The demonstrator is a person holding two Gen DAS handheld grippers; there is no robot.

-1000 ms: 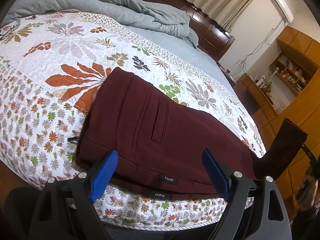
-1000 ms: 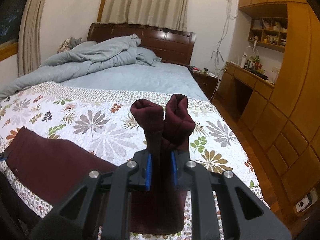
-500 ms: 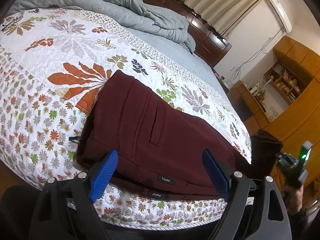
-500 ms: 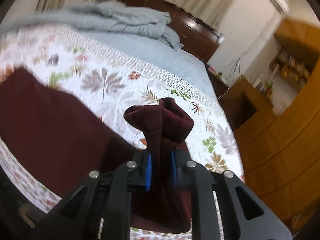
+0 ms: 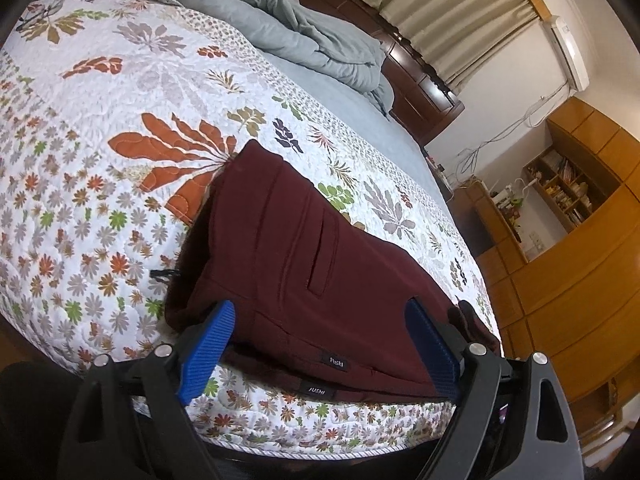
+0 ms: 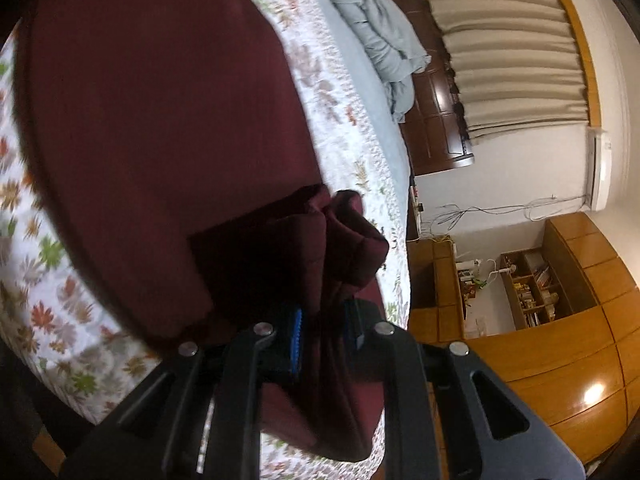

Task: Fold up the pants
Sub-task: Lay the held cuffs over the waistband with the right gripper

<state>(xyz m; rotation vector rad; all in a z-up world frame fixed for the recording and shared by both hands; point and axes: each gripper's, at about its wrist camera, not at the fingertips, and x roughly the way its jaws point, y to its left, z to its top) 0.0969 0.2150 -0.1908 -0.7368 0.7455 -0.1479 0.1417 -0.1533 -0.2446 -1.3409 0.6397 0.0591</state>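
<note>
Dark maroon pants (image 5: 304, 264) lie on a floral quilt (image 5: 120, 184) near the bed's front edge, waistband side with two small labels toward me. My left gripper (image 5: 320, 340) is open, its blue pads either side of the waistband edge, holding nothing. My right gripper (image 6: 326, 340) is shut on the bunched leg ends of the pants (image 6: 340, 240), held over the flat part of the pants (image 6: 160, 120). The leg ends also show at the right in the left wrist view (image 5: 468, 316).
A rumpled grey duvet (image 5: 304, 32) lies at the head of the bed by a dark wooden headboard (image 5: 420, 92). Wooden cabinets and shelves (image 5: 568, 200) stand to the right. The bed's front edge (image 5: 280, 436) is just below my left gripper.
My right gripper has carried the leg ends leftward and tilted, now low over the flat part of the pants. The left gripper has moved slightly closer, still open.
</note>
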